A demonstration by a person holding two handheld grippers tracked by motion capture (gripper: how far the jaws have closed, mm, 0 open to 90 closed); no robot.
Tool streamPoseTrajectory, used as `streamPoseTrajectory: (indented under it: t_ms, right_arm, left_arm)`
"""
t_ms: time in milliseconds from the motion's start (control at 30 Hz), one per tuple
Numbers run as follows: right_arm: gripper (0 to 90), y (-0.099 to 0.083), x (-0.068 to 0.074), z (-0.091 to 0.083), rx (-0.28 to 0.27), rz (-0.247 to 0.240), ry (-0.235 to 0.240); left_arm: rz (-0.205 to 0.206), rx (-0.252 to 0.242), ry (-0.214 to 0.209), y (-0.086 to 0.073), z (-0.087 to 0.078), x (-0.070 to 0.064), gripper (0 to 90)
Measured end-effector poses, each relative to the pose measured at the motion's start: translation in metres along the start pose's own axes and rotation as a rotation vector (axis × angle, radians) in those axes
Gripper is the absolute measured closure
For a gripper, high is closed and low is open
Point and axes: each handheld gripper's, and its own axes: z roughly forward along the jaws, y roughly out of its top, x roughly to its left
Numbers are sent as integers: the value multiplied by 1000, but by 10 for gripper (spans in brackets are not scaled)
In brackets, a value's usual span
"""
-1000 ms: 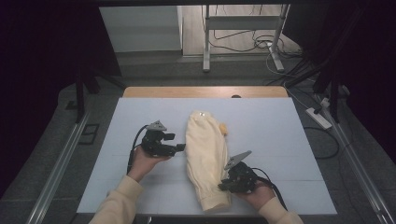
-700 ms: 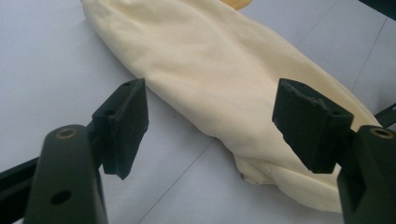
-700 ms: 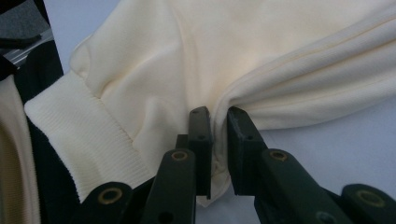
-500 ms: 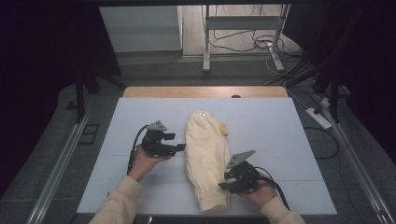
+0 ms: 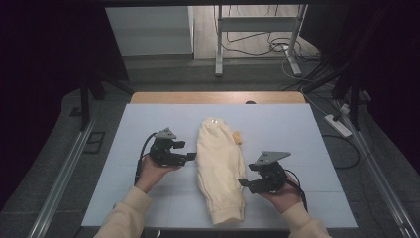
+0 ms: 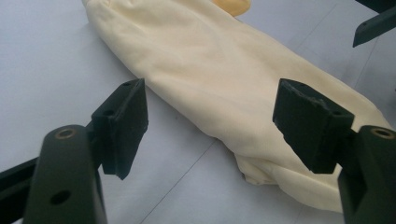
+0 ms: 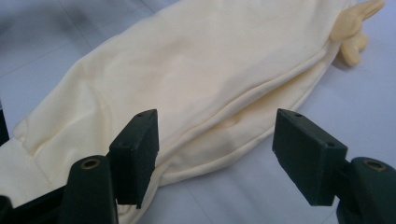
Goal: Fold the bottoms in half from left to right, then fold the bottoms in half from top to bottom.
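A cream-yellow folded garment [image 5: 220,168] lies lengthwise in the middle of the white table [image 5: 297,134], with a small orange-yellow tab [image 5: 237,136] sticking out at its far right side. My left gripper [image 5: 190,156] is open just left of the cloth, its jaws framing the garment's edge [image 6: 219,93] without touching it. My right gripper [image 5: 244,183] is open at the cloth's right side near the front. Its fingers [image 7: 135,154] straddle the folded edge [image 7: 219,116], with nothing clamped.
The table's wooden far edge [image 5: 218,97] borders a floor with a metal stand [image 5: 218,44] and cables [image 5: 277,47]. A power strip [image 5: 338,125] lies to the right. Rails [image 5: 59,178] run along both sides.
My right gripper has drawn slightly right and back from the cloth's front part. The left gripper has hardly moved. The garment lies as before.
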Motion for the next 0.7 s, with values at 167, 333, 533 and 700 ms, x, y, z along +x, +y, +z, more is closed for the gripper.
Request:
streamPoseTrajectory:
  t_ms: [167,333,533,700]
  right_arm:
    - [317,0,-4,1,1,11,-2]
    - [317,0,-6,2,10,12,-7]
    - [318,3,-10,1,6,16,-15]
    - [317,8,-15,4,4,23,-18]
  left_arm:
    - [3,6,-2,0,1,-1,271]
    - [5,6,-2,0,1,-1,270]
    - [4,9,0,0,1,0,270]
    - [4,7,1,1,2,0,270]
